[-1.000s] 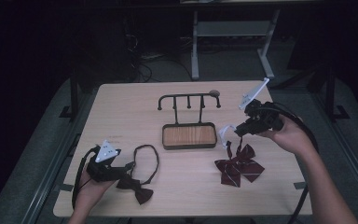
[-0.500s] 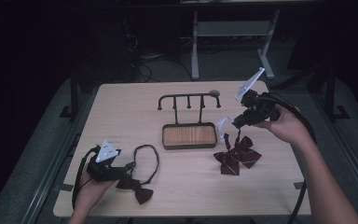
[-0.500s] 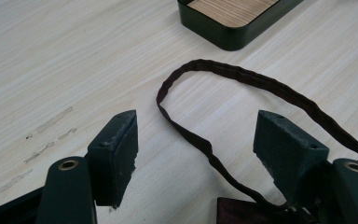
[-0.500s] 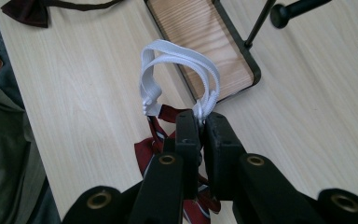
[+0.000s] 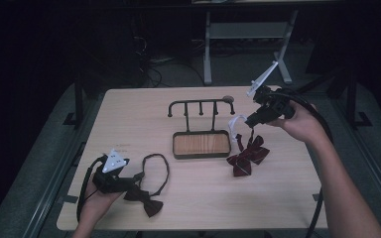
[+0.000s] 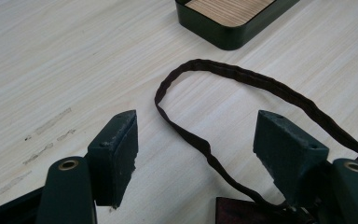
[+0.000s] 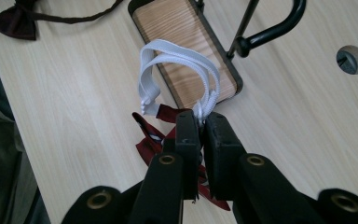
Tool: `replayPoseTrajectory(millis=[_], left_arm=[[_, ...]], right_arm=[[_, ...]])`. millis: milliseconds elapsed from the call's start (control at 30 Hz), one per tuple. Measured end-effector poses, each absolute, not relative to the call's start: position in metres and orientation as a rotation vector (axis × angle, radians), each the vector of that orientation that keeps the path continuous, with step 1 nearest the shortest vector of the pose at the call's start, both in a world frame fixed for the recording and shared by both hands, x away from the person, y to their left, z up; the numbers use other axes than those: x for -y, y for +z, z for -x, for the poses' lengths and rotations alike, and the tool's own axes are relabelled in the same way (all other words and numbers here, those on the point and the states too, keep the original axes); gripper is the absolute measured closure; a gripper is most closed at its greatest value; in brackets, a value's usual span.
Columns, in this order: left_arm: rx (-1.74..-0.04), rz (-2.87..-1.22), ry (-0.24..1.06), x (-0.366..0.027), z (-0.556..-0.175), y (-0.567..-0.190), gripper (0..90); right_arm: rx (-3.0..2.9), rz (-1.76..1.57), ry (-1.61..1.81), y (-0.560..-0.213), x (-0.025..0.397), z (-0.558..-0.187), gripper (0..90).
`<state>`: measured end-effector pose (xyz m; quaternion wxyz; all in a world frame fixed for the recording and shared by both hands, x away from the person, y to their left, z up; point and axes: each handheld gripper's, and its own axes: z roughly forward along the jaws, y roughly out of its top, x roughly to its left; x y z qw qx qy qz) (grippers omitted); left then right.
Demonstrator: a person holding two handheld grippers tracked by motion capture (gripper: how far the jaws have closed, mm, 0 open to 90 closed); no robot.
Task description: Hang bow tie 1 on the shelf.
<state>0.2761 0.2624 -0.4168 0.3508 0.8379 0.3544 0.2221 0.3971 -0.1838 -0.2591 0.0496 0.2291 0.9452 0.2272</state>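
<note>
A dark red bow tie (image 5: 248, 155) hangs by its white strap (image 5: 236, 124) with its lower end touching the table. My right gripper (image 5: 250, 120) is shut on that white strap (image 7: 177, 60), and the red bow (image 7: 147, 142) dangles below the jaws. A dark brown bow tie (image 5: 146, 200) with a looped brown strap (image 5: 155, 171) lies flat at the front left. My left gripper (image 5: 129, 179) stands open over it, and the brown strap (image 6: 242, 79) runs between the jaws. A black hook rack (image 5: 201, 105) rises from a wood-lined tray (image 5: 202, 144) at the centre.
The wooden table (image 5: 129, 114) has a round cable hole (image 5: 226, 98) behind the rack. The tray's dark rim (image 6: 223, 37) lies ahead of the left gripper. The rack's hook (image 7: 270, 32) stands close to the right gripper. Dark floor and a metal stand (image 5: 208, 54) lie behind.
My right gripper has risen and moved back toward the rack, lifting the red bow tie by its white strap. The left gripper has stayed put.
</note>
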Motion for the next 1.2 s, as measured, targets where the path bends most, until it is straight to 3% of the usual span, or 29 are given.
replayPoseTrajectory(millis=[1200], left_arm=[[-0.922, -2.152, 0.569, -0.262, -0.275, -0.416, 31.3]], right_arm=[[-2.847, -0.86, 0.661, -0.252, 0.176, -0.447, 84.4]])
